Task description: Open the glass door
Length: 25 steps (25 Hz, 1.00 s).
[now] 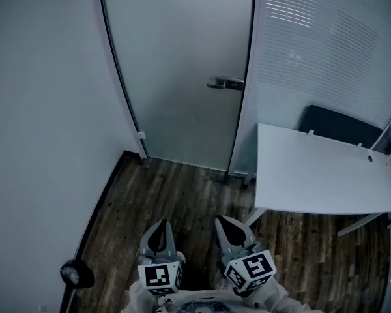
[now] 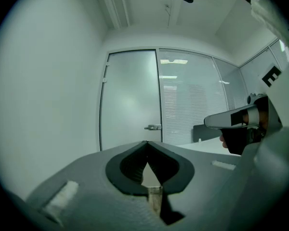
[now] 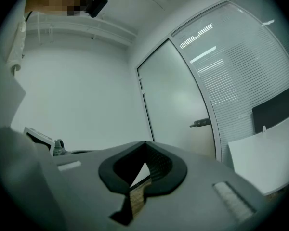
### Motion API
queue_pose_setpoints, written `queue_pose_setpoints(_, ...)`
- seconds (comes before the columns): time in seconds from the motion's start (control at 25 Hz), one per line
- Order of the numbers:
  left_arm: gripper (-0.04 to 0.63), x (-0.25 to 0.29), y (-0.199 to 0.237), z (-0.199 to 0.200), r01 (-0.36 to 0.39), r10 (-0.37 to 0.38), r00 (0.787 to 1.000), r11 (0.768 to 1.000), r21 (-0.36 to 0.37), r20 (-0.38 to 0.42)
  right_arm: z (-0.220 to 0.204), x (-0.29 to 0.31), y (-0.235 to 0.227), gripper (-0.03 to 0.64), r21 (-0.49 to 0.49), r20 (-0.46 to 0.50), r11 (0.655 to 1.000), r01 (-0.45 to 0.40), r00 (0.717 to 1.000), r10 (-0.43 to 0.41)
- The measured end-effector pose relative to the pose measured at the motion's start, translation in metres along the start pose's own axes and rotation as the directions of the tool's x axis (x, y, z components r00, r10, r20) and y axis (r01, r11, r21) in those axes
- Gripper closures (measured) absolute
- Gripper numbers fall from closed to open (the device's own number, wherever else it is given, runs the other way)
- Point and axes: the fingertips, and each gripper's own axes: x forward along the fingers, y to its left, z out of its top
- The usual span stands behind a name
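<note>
We hold the grey left gripper [image 1: 160,224] and the grey right gripper [image 1: 221,221] closed, empty, well short of the shut frosted glass door [image 1: 182,77]. Only the head view shows the dark wood-plank floor [image 1: 176,201]; the gripper views alone show the white ceiling [image 2: 144,8].

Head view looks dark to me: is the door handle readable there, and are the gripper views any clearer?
Head view: dim and bluish but sharp; the door handle stands out against the frosted glass door, whose edges bow from lens distortion. Left gripper view: brighter, fisheye with black corners, handle small but clear, bright reflections on the slatted partition. Right gripper view: similar, tilted, handle crisp.
</note>
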Motion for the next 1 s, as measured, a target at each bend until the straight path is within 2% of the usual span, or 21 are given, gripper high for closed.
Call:
queue_pose_setpoints(0.28, 0.591, 0.075, 0.068, 0.012, 0.054, -0.054, 0.999, 0.999, 0.007, 0.002, 0.003, 0.109, -0.002, 0.612, 0.001, -0.018, 0.999, 0.038, 0.999, -0.038)
queue_pose_setpoints(0.44, 0.591, 0.109, 0.111, 0.015, 0.051, -0.05, 0.999, 0.999, -0.021, 0.015, 0.01, 0.163, 0.001, 0.612, -0.011, -0.017, 0.999, 0.046, 0.999, -0.046)
queue_pose_setpoints(0.68, 0.591, 0.153, 0.167, 0.01, 0.059, -0.059, 0.998, 0.998, -0.019, 0.009, 0.01, 0.228, 0.005, 0.612, -0.026, -0.033, 0.997, 0.073, 0.997, -0.074)
queue_pose_setpoints(0.84, 0.591, 0.184, 0.184, 0.003, 0.087, -0.087, 0.996, 0.996, -0.028, -0.013, 0.007, 0.253, -0.003, 0.612, -0.028, -0.05, 0.994, 0.108, 0.993, -0.11)
queue_pose_setpoints(1.0, 0.591, 0.215, 0.177, 0.005, 0.127, -0.127, 0.992, 0.991, -0.045, -0.014, 0.008, 0.262, -0.026, 0.612, -0.034, -0.056, 0.987, 0.157, 0.986, -0.159)
